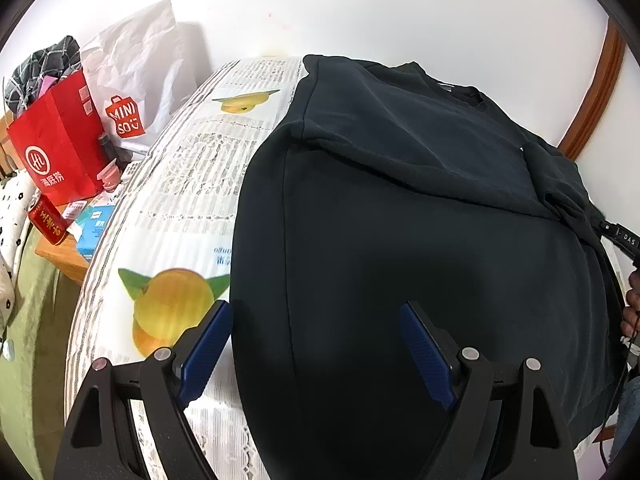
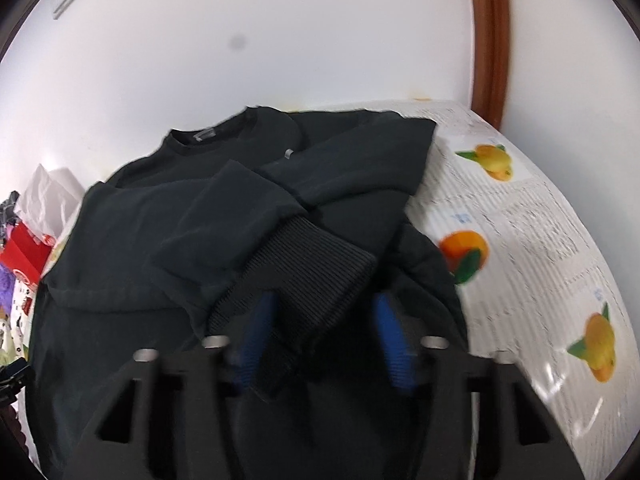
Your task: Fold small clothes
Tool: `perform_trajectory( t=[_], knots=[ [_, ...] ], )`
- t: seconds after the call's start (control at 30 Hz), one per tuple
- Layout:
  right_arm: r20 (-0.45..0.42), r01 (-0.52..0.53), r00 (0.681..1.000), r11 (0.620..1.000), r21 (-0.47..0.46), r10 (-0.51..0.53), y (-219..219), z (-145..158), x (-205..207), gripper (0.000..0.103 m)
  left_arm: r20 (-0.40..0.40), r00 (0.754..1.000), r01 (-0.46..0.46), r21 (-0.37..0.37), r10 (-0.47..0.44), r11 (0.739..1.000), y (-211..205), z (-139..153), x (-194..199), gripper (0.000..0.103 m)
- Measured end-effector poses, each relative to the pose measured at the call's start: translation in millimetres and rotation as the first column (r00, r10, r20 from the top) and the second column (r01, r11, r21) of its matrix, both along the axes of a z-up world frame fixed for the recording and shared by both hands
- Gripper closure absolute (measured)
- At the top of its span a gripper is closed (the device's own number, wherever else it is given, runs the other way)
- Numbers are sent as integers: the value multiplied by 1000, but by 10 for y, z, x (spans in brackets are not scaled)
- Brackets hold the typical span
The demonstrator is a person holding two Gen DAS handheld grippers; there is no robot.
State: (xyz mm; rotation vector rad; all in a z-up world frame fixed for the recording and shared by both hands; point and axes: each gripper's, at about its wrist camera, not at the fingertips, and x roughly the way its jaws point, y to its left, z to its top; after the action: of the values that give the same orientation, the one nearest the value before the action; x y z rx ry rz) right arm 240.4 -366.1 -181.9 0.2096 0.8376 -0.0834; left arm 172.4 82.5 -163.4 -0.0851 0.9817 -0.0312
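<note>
A dark navy sweatshirt (image 1: 400, 200) lies spread on a table covered by a fruit-print cloth (image 1: 192, 184), its collar toward the wall. My left gripper (image 1: 315, 306) hovers open above the garment's near left part, with nothing between its blue pads. In the right wrist view the sweatshirt (image 2: 140, 240) has one sleeve folded across its body. That sleeve's ribbed cuff (image 2: 312, 264) lies between the blue pads of my right gripper (image 2: 323, 298). The view is blurred, and a dark gap shows between the cuff and the right pad.
Left of the table, a low wooden stand (image 1: 64, 256) holds a red paper bag (image 1: 60, 148), a white shopping bag (image 1: 132, 80), a red can (image 1: 46, 220) and small boxes. A brown door frame (image 2: 490, 40) rises behind. A hand (image 1: 632, 300) shows at the right edge.
</note>
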Motion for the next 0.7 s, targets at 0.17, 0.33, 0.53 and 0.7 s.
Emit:
perform_trajectory(
  t=[0.17,0.33,0.53,0.7],
  knots=[
    [43,-65,997,997,-40,67,261,314,-48,98,7,1000,3,-1,-3,1000,-9,23,52,19],
    [121,-156,980,988,-16,156,658,649,76,98,6,1000,-3,-18,3,1000,18,29,104,19],
    [153,-258,957,964,61,246,1253,711,596,98,29,1000,4,-12,-3,1000,38,117,193,19],
    [125,-392,918,907,157,375,1691,608,892,88,39,999,31,-27,-30,999,-25,182,386,20]
  ],
)
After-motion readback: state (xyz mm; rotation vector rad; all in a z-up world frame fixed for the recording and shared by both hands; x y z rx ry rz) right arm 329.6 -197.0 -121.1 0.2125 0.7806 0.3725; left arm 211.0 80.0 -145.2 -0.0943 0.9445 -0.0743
